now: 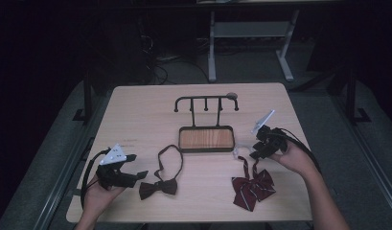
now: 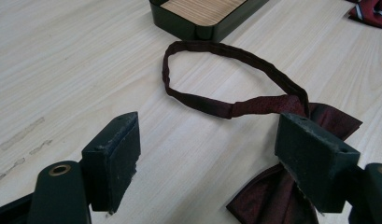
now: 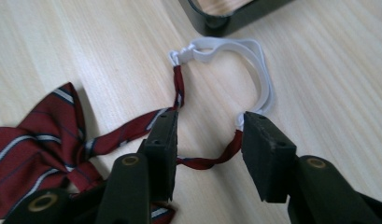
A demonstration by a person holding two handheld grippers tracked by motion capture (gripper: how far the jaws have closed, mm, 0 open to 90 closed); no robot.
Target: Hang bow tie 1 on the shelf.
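Now we have our right gripper [image 3: 207, 140] low over the neck loop of the striped bow [image 1: 253, 184], which lies near the front right of the table [image 1: 136, 115], just in front of the stand [image 1: 206, 139]. Its jaws are apart, straddling the loop where the red strap meets the white elastic [image 3: 254, 60]; no pad presses on it yet.

We judge the bow to be light, soft and limp. It will sag and swing when lifted, and the strap may slide on the wood if a pad only brushes it. The loop is the place to take it: thin, easy to pinch, and what would go over a peg of the stand. The elastic part will stretch, so the red strap beside it looks the firmer hold.

Our left gripper [image 2: 207, 158] hovers over the dark bow [image 1: 158, 188] at the front left, jaws wide apart and holding nothing.

From the high view we get the layout: two bows, the stand with its pegs between and behind them, a hand at each side. It cannot tell us how the pads sit against the strap. The right gripper view does: strap between the jaws, gaps on both sides, and the twist in the red band. The left gripper view gives the dark bow's loop lying open and flat.
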